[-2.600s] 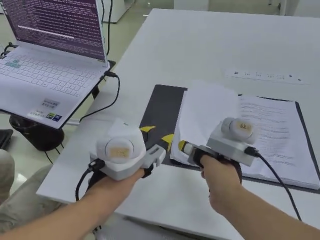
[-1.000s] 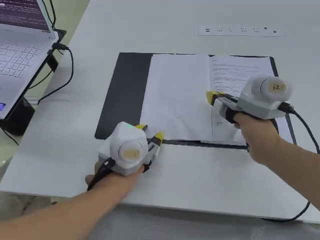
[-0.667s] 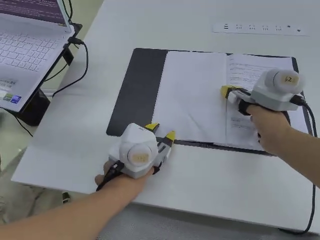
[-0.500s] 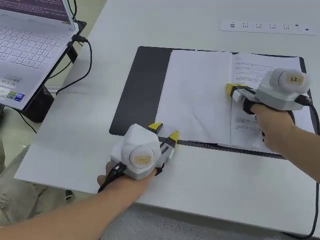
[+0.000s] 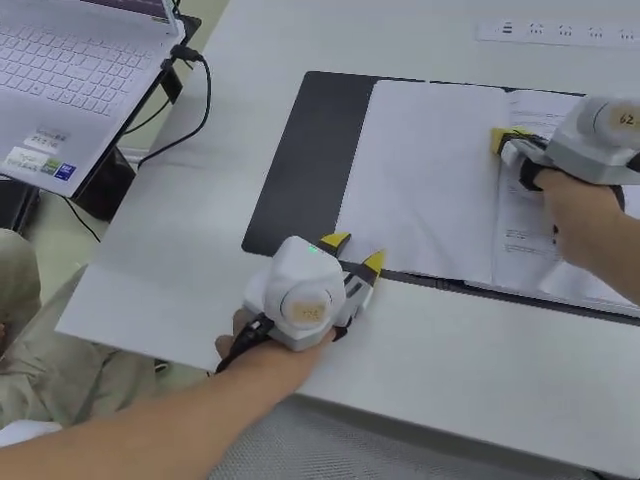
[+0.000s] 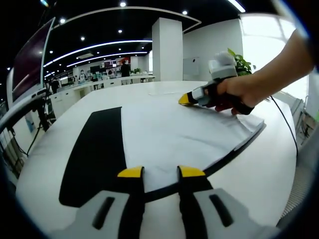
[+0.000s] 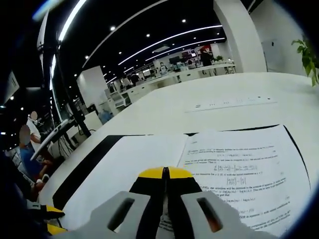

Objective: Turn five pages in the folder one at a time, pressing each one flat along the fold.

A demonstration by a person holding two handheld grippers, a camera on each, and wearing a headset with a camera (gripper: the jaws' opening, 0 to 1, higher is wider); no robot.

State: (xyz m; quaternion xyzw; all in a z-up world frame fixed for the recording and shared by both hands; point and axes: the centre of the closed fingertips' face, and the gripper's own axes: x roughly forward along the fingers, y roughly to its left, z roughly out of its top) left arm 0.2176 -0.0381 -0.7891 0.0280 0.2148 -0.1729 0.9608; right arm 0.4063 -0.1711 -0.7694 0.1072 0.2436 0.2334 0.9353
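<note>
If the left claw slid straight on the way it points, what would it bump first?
Probably the near edge of the folder, then its blank turned page; the left gripper looks almost there, though depth is unclear.

At the bottom of the frame we see the left gripper (image 6: 161, 173), its two yellow-tipped jaws a little apart over the near edge of the open folder (image 6: 93, 149). The folder's black cover lies to the left, and its white page (image 6: 164, 132) spreads across the middle. In the upper right a hand (image 6: 238, 92) holds the right gripper (image 6: 185, 99) with its yellow tip down at the paper, and a laptop (image 6: 31, 64) stands at the upper left.
</note>
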